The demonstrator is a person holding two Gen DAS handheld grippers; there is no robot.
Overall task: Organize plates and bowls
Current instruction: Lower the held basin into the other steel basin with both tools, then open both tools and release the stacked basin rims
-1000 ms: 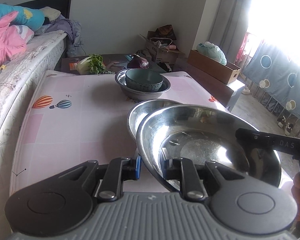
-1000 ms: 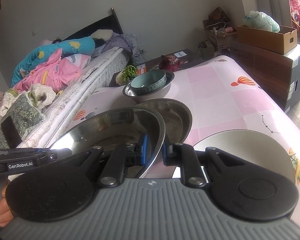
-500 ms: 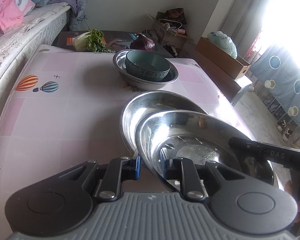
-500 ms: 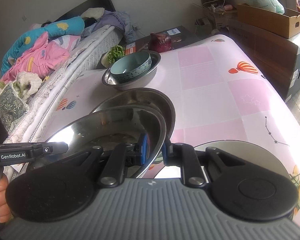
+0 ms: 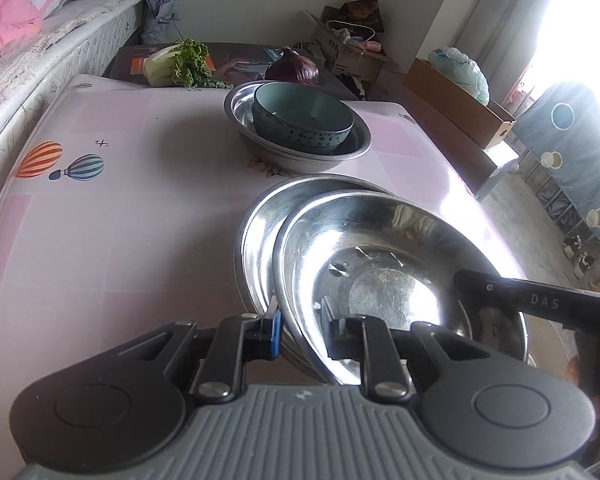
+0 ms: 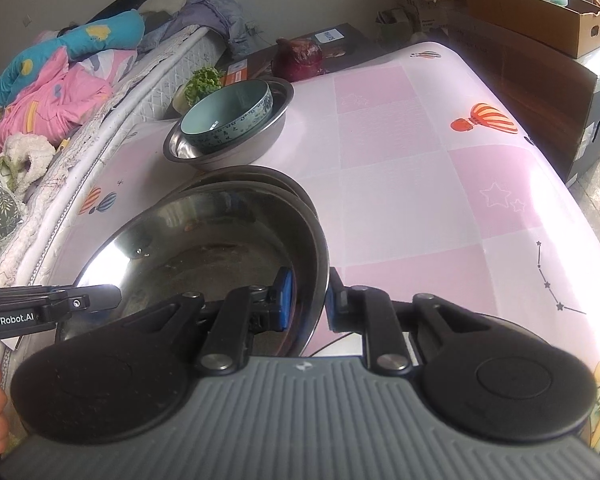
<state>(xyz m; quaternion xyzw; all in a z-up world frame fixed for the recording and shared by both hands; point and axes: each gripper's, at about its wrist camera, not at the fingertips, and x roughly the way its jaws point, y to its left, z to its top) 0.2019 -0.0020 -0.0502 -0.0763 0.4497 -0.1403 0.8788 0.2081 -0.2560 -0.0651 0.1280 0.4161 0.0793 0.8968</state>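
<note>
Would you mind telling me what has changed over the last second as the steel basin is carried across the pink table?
The shiny steel basin, clamped at opposite rims by the left hand-held gripper and right hand-held gripper, has travelled forward and now overlaps the second steel basin lying on the table. Both grips are unchanged. The teal ceramic bowl remains inside the far steel basin.

Blown-out window [image 5: 580, 32] glare at right, soft daylight, fisheye-bent edges.
</note>
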